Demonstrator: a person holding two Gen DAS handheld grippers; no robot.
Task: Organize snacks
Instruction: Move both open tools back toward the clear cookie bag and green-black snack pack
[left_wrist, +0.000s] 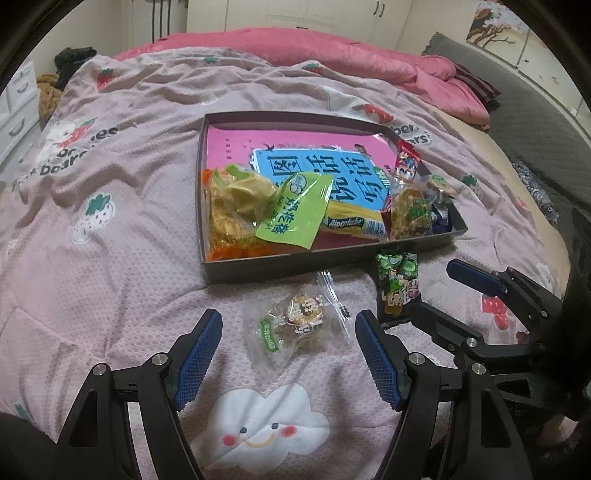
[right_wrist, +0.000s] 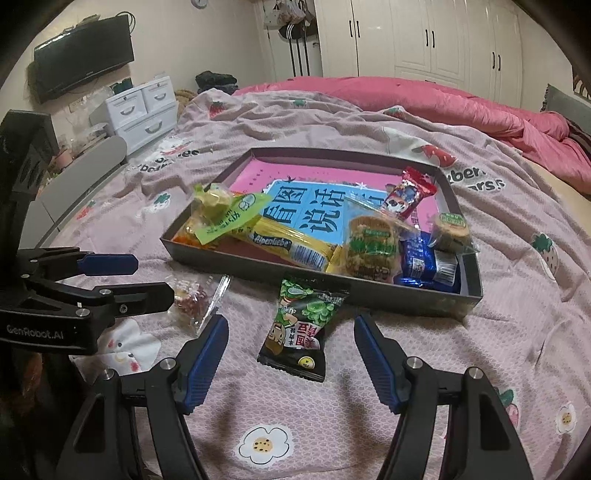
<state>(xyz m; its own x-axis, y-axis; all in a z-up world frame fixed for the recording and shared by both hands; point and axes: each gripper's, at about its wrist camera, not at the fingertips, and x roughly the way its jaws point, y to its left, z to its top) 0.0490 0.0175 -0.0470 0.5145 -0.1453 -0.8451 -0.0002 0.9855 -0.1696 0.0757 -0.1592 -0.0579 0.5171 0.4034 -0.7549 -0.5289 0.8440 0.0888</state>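
A dark shallow tray lies on the bed and holds a pink and blue book and several snack packs. A clear-wrapped pastry lies on the bedspread in front of the tray. My left gripper is open, one finger on either side of the pastry and neither pad touching it. A dark green pea snack bag lies to its right. My right gripper stands open around that bag without pressing it.
The pink patterned bedspread spreads around the tray. A folded pink quilt lies at the far side. White drawers and a wall television are at the left, wardrobes behind, and a grey headboard at the right.
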